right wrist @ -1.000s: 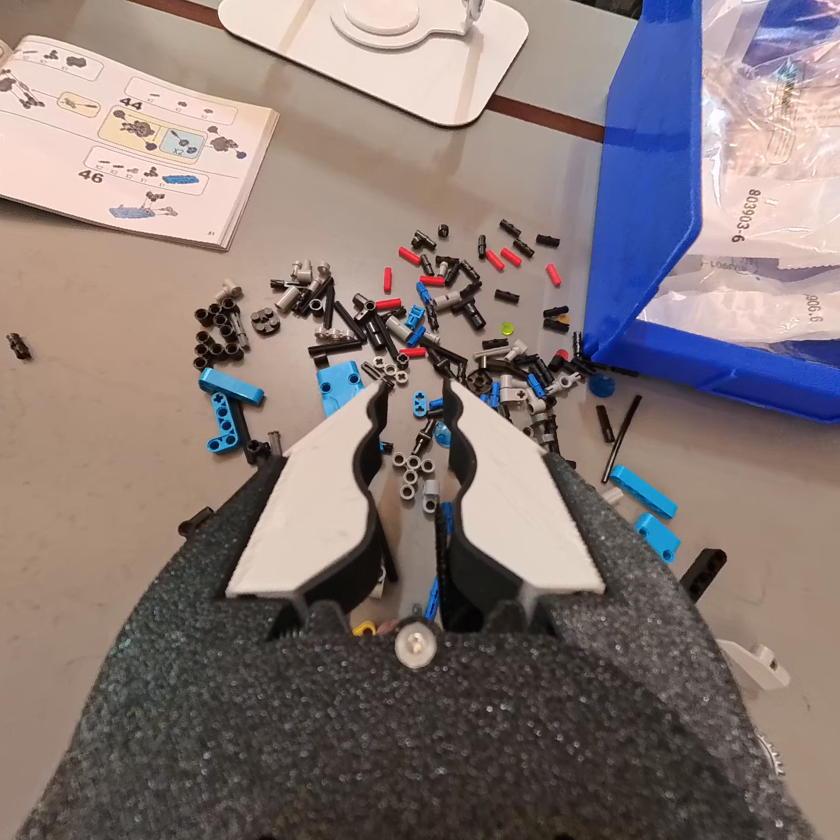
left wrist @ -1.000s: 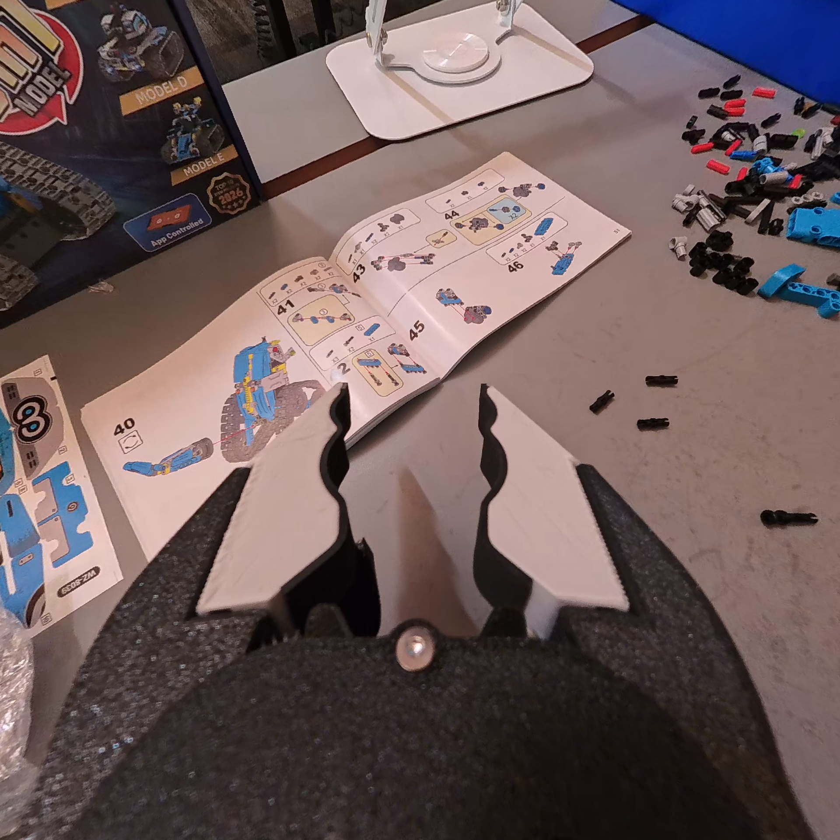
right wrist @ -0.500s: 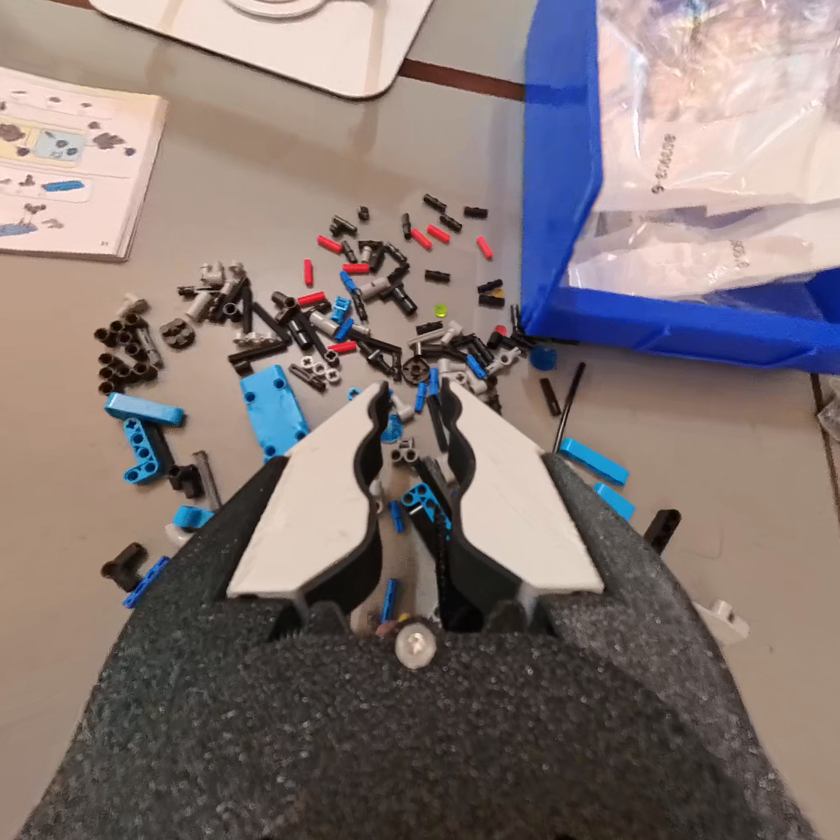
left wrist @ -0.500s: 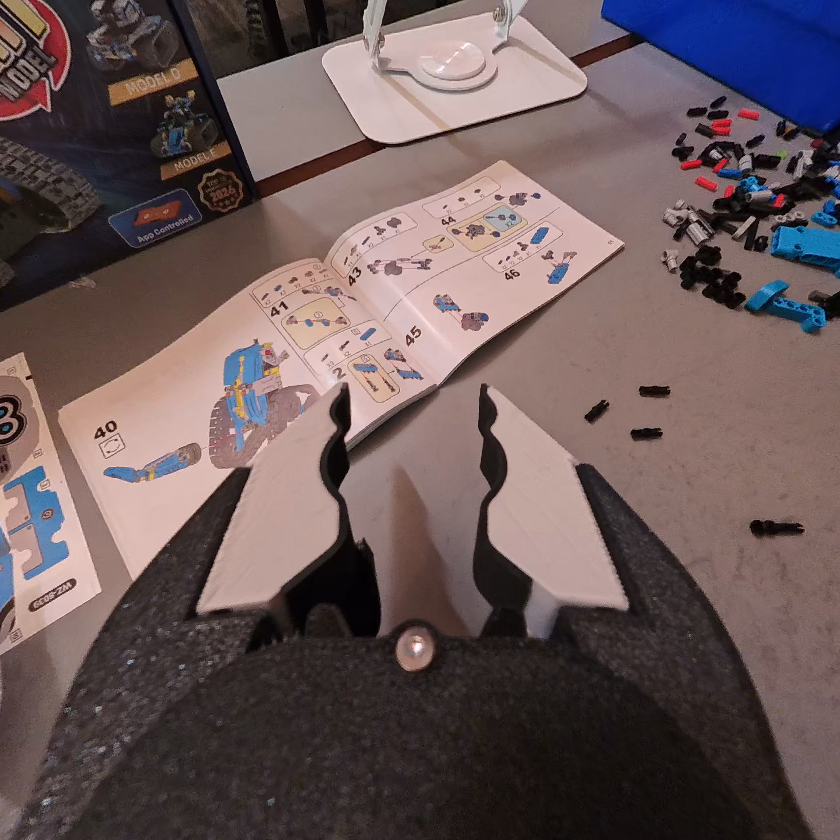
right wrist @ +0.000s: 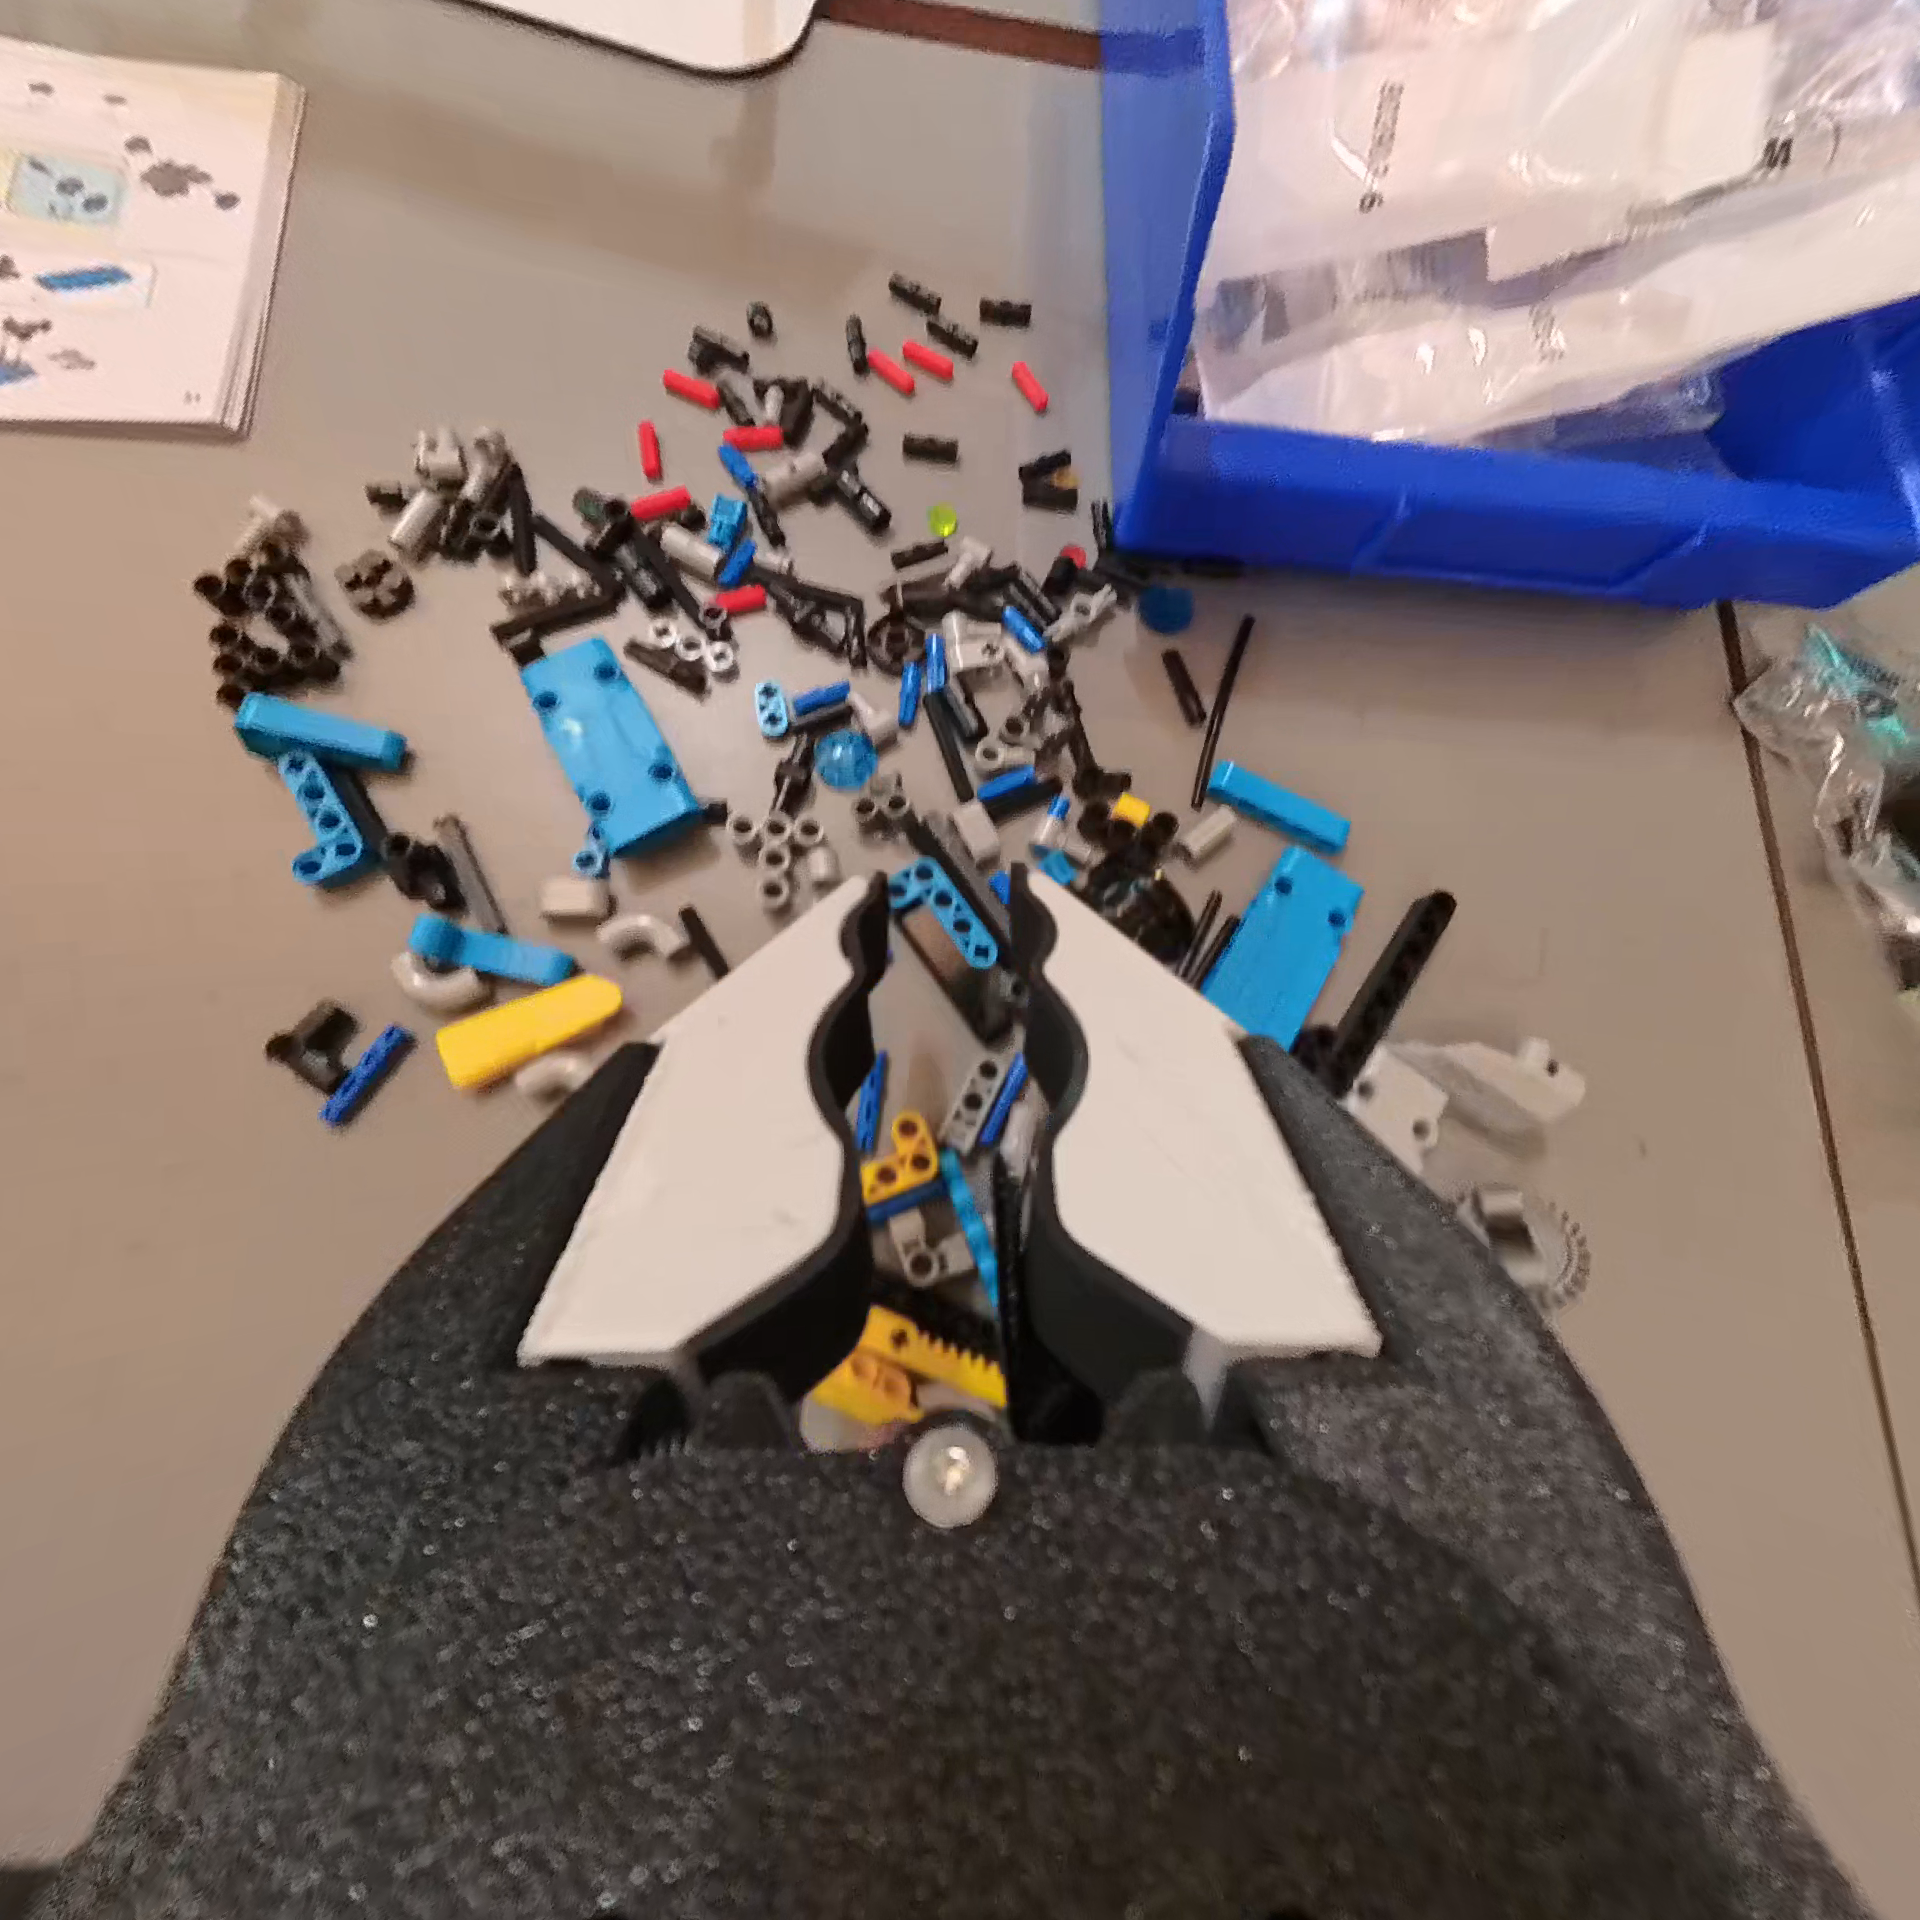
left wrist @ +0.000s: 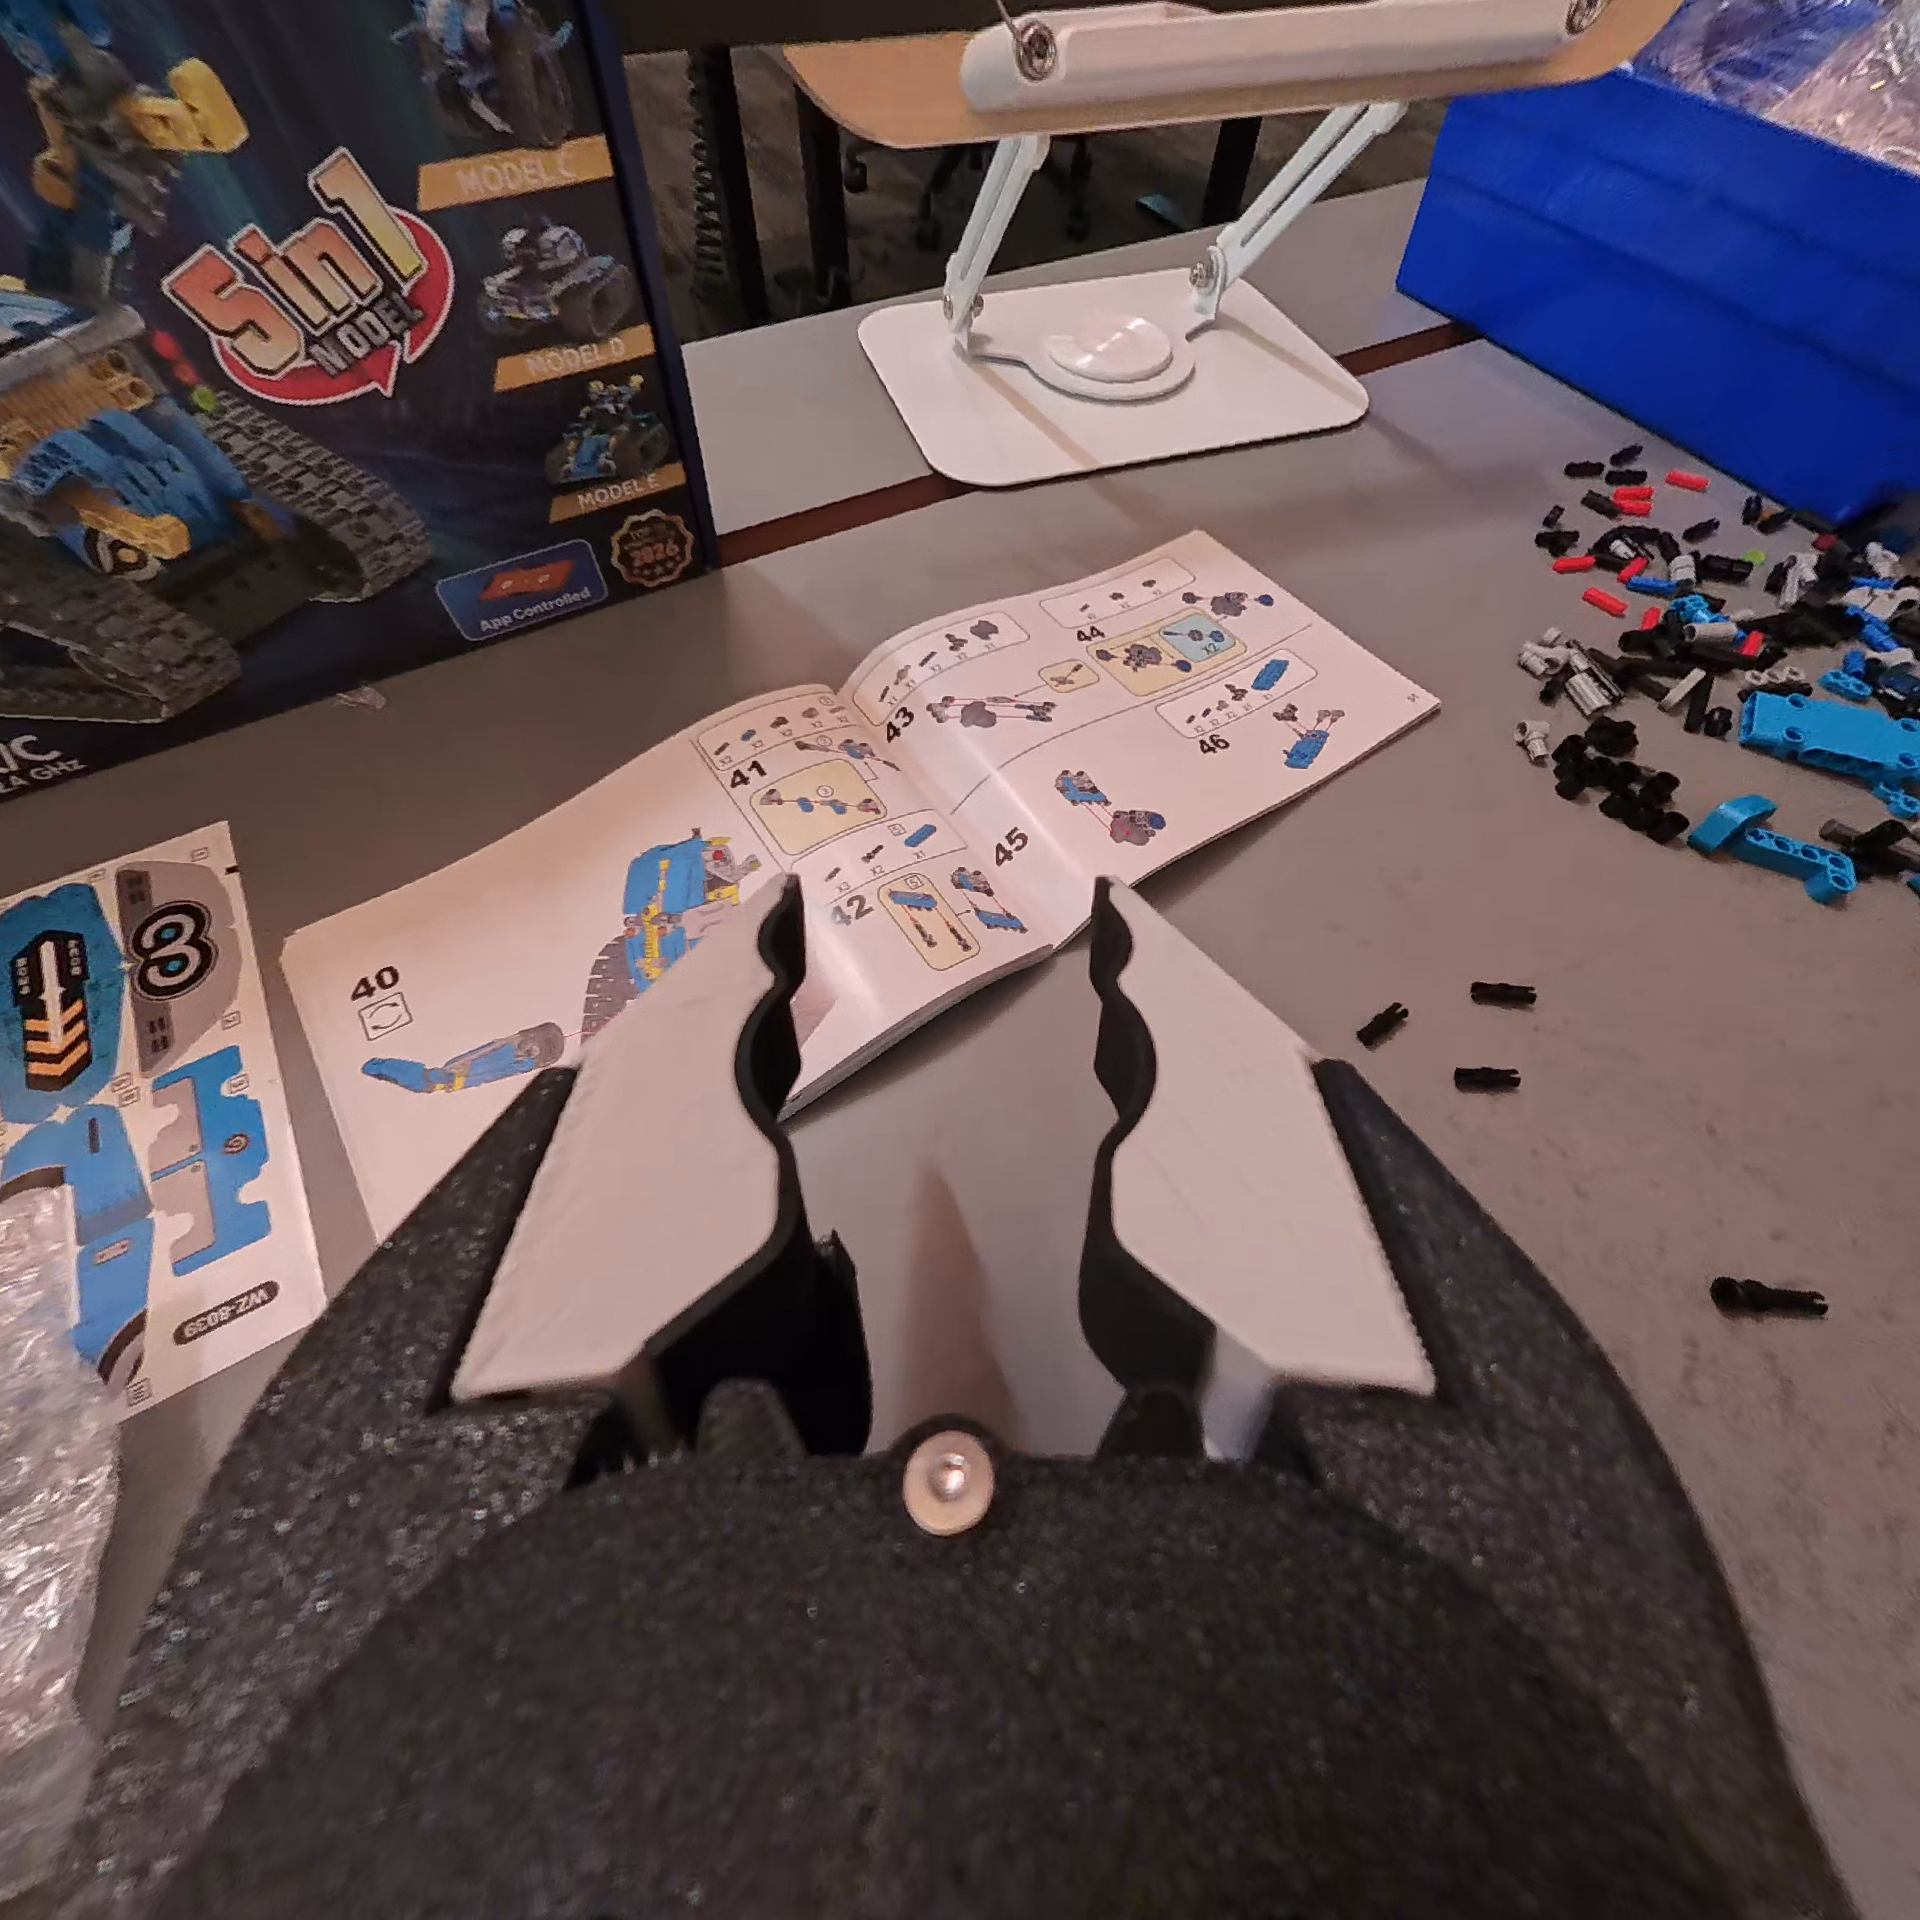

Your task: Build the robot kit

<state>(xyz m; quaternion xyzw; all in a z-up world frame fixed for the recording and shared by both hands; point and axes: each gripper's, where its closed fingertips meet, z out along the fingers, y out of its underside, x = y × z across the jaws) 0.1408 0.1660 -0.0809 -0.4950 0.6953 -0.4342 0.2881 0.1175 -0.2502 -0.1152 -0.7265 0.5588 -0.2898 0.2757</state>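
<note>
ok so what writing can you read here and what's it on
I won't copy out any writing; these things bear it.
Toy kit box: large logo and printed labels, legible.
Open instruction booklet: step numbers beside diagrams, legible.
Sticker sheet: one large numeral and a small code.
Clear bags in the blue bin: print too blurred to read.

Grey table [left wrist: 1558, 1195], blue bin [right wrist: 1455, 520], white booklet [left wrist: 1039, 790], blue, black, red, yellow, perhaps grey bricks [right wrist: 613, 748], white-and-black fingers [left wrist: 665, 1143]
</note>
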